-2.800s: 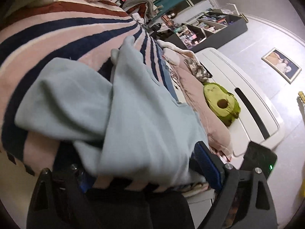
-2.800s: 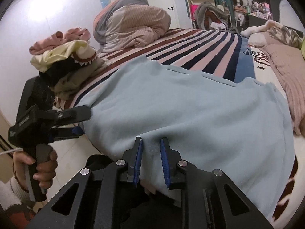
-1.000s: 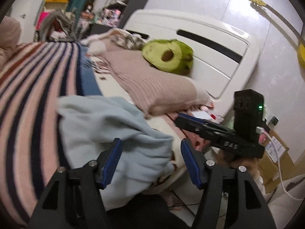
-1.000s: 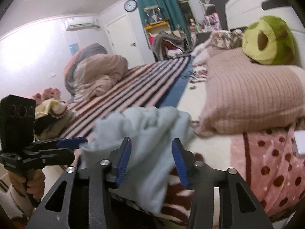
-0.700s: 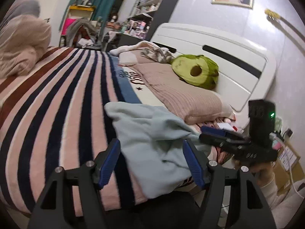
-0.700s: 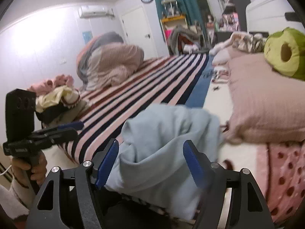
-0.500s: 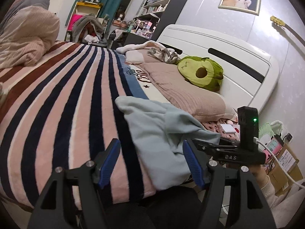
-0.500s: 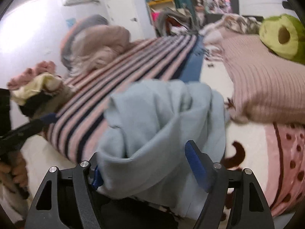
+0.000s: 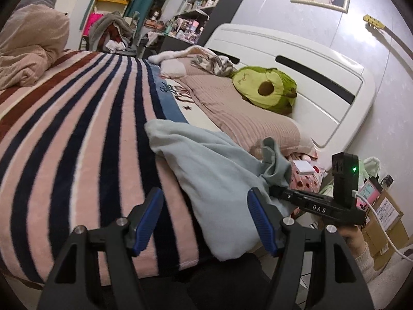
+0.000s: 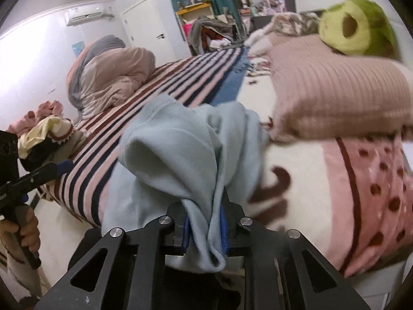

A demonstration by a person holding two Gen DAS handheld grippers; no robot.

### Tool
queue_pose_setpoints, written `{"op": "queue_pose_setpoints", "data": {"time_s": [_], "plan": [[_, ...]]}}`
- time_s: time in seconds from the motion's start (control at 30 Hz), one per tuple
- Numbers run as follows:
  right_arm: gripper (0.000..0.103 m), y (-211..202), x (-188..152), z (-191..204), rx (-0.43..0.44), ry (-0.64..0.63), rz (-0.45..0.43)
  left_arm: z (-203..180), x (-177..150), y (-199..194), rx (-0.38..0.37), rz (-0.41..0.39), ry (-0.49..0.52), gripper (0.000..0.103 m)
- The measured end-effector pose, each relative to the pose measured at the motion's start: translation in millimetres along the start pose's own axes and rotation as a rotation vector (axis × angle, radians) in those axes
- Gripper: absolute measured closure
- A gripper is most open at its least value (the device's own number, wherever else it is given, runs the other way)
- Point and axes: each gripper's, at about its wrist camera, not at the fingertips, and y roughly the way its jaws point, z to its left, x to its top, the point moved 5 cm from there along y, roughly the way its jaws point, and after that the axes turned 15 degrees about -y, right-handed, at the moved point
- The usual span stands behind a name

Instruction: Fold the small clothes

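A light blue garment lies crumpled on the near right part of the striped bed; it also fills the right wrist view. My left gripper is open and empty, its jaws wide apart, just in front of the garment's near edge. My right gripper is shut on a bunched edge of the light blue garment and lifts that edge. The right gripper also shows in the left wrist view at the garment's right side. The left gripper shows at the left edge of the right wrist view.
The striped blanket covers the bed. A pink ribbed pillow and a green avocado plush lie by the white headboard. A rolled duvet and a pile of clothes sit at the far left.
My left gripper let go of the garment, opened and drew back. My right gripper opened, then closed again on a bunched edge of the garment, which now lies crumpled at the bed's right side.
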Motion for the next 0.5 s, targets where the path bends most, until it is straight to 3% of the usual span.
{"op": "queue_pose_setpoints", "data": {"time_s": [0.1,0.17,0.33,0.4,0.43,0.47,0.5], "plan": [[0.081,5,-11,-9,0.022,0.049,0.014,-6,-3,12,0.002,0.027,-0.003,0.039],[0.065,2,-13,-16,0.018,0.069,0.008,-10,-5,17,0.004,0.038,0.001,0.039],[0.064,-15,2,-33,-0.004,0.059,-0.051,-14,-4,23,0.025,0.048,0.008,0.039],[0.070,-21,13,-39,-0.017,0.033,-0.073,-15,-2,27,0.026,0.048,0.006,0.039],[0.091,-21,19,-40,0.006,0.014,-0.080,-16,-2,28,0.026,0.049,0.005,0.039],[0.102,-18,22,-40,0.020,-0.003,-0.078,-16,-2,29,0.026,0.051,0.005,0.039],[0.100,-15,25,-42,0.019,-0.015,-0.072,-16,-2,30,0.027,0.053,0.004,0.039]]}}
